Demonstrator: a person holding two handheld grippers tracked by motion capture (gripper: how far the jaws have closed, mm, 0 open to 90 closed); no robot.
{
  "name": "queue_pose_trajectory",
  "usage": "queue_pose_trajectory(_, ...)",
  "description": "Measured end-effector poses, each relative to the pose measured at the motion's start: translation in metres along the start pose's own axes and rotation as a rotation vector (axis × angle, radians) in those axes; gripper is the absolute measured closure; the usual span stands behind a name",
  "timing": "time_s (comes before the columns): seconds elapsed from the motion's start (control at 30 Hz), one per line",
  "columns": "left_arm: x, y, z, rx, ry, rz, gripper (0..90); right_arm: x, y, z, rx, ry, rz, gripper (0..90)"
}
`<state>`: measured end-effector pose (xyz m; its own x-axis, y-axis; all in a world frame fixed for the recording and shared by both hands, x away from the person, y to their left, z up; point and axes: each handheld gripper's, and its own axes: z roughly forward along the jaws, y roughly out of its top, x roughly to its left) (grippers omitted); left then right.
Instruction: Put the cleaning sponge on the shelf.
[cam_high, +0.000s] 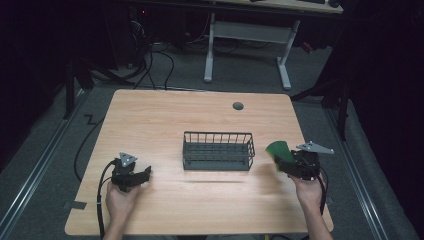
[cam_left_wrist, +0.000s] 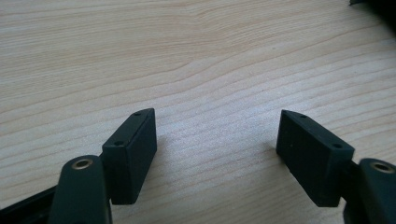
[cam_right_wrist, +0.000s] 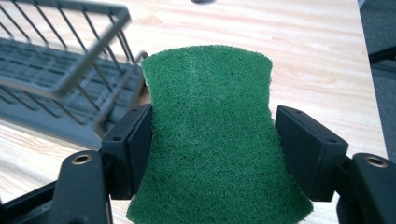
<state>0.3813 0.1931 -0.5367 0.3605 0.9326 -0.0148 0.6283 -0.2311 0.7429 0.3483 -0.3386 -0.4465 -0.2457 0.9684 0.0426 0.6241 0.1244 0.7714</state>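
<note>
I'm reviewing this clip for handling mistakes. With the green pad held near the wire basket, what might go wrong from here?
1. The green fibrous scouring pad bows between the right tongs, pinched only at its edges; it might spring or slip free.
2. The dark grey wire basket sits close beside the pad; the pad's floppy free end may catch the basket's rim going in.
3. The left tongs rest open on the light wooden table, away from the basket, so a bump could slide it.

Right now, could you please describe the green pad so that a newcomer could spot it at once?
Start at the wooden table and find the wire basket at its middle. To the basket's right, the right gripper pinches a scouring pad: the one green, fuzzy, soft thing among dark metal and plastic.
</note>
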Motion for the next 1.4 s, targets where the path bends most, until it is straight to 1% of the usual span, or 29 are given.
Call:
queue_pose_trajectory(0.1, 0.000, 0.000, 0.000, 0.000, 0.000, 0.000, 29.4, 0.003, 0.005, -0.005, -0.011, 0.008, -0.004, 30.6)
queue_pose_trajectory(0.33, 0.000, 0.000, 0.000, 0.000, 0.001, 0.000, 29.1, 0.017, 0.024, -0.014, -0.035, 0.033, -0.042, 30.6)
queue_pose_trajectory(0.47, 0.000, -0.001, -0.001, 0.000, 0.000, 0.001, 29.1, 0.028, 0.038, -0.019, -0.055, 0.061, -0.070, 30.7)
queue_pose_trajectory(0.6, -0.002, -0.001, -0.001, 0.001, 0.001, -0.002, 28.8, 0.041, 0.051, -0.021, -0.063, 0.087, -0.117, 30.6)
queue_pose_trajectory(0.7, -0.004, -0.003, -0.003, 0.001, -0.019, 0.021, 28.6, 0.048, 0.057, -0.019, -0.057, 0.098, -0.143, 30.6)
queue_pose_trajectory(0.83, -0.005, -0.003, -0.003, 0.001, -0.019, 0.018, 28.7, 0.054, 0.066, -0.014, -0.047, 0.111, -0.155, 30.6)
queue_pose_trajectory(0.9, -0.005, -0.003, -0.003, 0.001, -0.018, 0.018, 28.6, 0.060, 0.073, -0.008, -0.042, 0.130, -0.176, 30.6)
queue_pose_trajectory(0.93, -0.005, -0.003, -0.003, 0.001, -0.018, 0.018, 28.6, 0.060, 0.073, -0.008, -0.042, 0.130, -0.176, 30.6)
queue_pose_trajectory(1.03, -0.005, -0.003, -0.003, 0.000, -0.021, 0.016, 28.4, 0.066, 0.077, 0.001, -0.032, 0.148, -0.192, 30.6)
queue_pose_trajectory(1.13, -0.005, -0.003, -0.003, 0.000, -0.024, 0.019, 28.2, 0.071, 0.077, 0.012, -0.015, 0.163, -0.205, 30.6)
queue_pose_trajectory(1.3, -0.005, -0.003, -0.003, 0.001, -0.025, 0.020, 28.3, 0.074, 0.081, 0.024, -0.008, 0.183, -0.195, 30.5)
queue_pose_trajectory(1.4, -0.004, -0.003, -0.003, -0.003, -0.019, 0.013, 30.2, 0.076, 0.084, 0.030, -0.004, 0.192, -0.202, 30.5)
